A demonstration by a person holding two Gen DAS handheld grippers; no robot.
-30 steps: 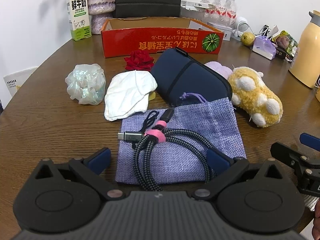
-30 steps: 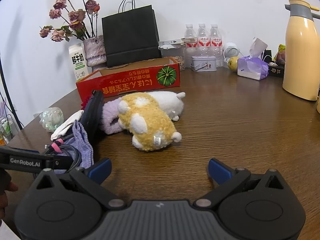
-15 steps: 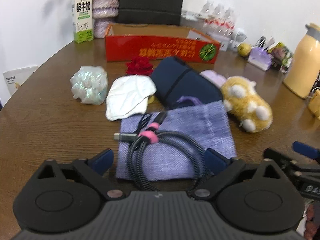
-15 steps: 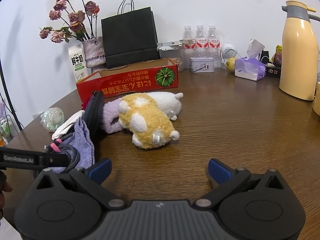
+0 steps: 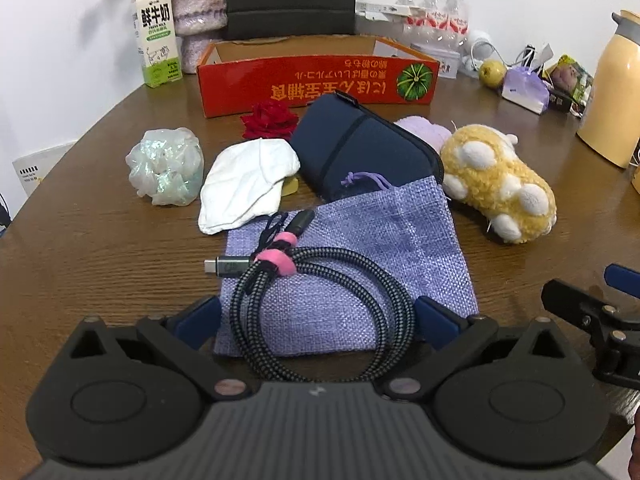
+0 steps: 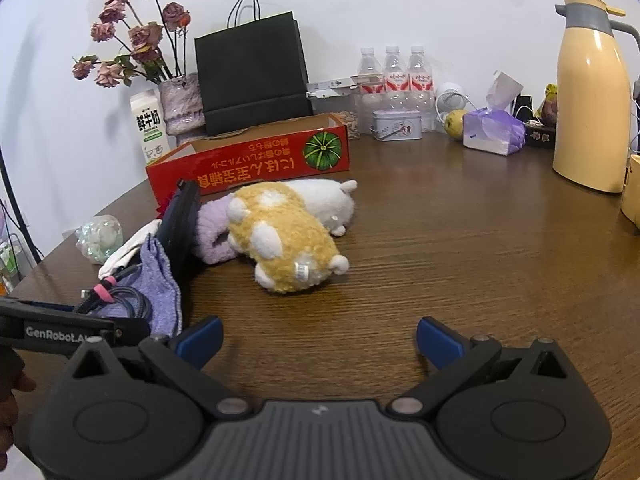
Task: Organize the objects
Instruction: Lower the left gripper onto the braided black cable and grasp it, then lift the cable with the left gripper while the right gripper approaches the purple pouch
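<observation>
Meanwhile the left gripper [image 5: 316, 316] has edged closer to the coiled braided cable [image 5: 320, 300], its wide-spread blue fingers [image 5: 200, 314] flanking the coil without gripping it. One cable lies on one purple drawstring pouch [image 5: 380, 236]; one navy case [image 5: 360, 148] and one yellow plush toy [image 6: 280, 236] sit beyond. Right gripper [image 6: 318, 340] hangs wide, empty, above the bare table [image 6: 460, 248].

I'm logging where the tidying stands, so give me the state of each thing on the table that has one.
Left gripper: open, empty, fingers either side of the cable.
Right gripper: open, empty.
Cable: coiled, tied with a pink strap, lying on the pouch.
Purple pouch: lying flat.
Red box: open-topped.
Dark case: zipped shut.
Plush toy: lying down.
</observation>
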